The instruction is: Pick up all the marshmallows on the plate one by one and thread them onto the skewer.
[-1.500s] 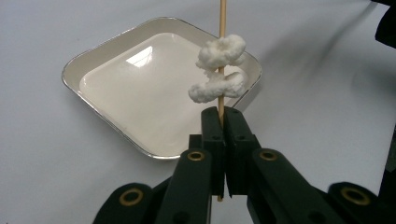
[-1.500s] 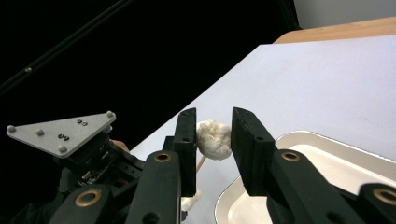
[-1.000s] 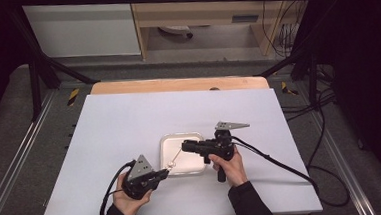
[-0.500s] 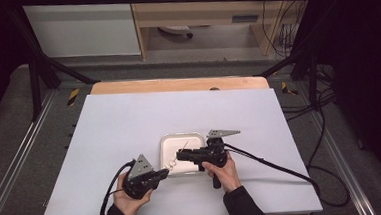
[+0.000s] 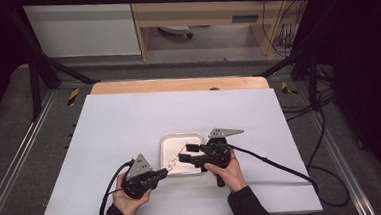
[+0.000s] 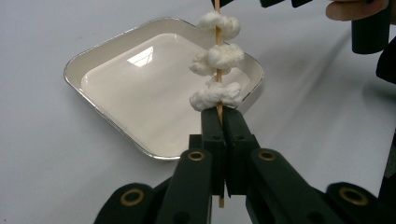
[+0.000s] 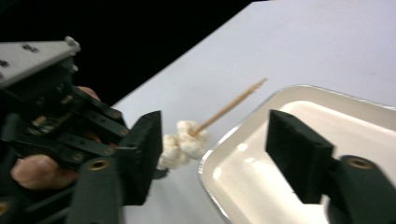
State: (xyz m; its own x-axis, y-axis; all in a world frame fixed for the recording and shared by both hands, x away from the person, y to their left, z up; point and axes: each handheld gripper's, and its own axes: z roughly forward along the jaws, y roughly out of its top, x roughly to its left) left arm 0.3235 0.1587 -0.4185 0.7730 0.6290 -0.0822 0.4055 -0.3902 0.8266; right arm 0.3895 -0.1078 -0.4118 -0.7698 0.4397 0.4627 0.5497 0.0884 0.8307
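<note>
A thin wooden skewer (image 6: 217, 35) carries three white fluffy pieces (image 6: 217, 56). My left gripper (image 6: 223, 114) is shut on its lower end, just below the lowest piece, and holds it over the near edge of a white square plate (image 6: 140, 88). From above, the left gripper (image 5: 163, 173) sits at the plate's (image 5: 173, 143) near-left corner with the skewer (image 5: 174, 161) slanting up toward the right gripper (image 5: 186, 153). The right gripper (image 7: 217, 133) has just been opening its jaws. They stand wide apart with the skewer tip (image 7: 233, 105) and white pieces (image 7: 182, 142) beyond them, untouched.
The plate lies on a white tabletop (image 5: 129, 126) with a wooden strip (image 5: 177, 84) along the far edge. Black cables (image 5: 282, 167) trail from both grippers toward the near and right sides. Dark frame rails run along both sides of the table.
The right gripper has shifted a little left and nearer, toward the skewer, and its jaws have spread apart. The left gripper and skewer have stayed put.
</note>
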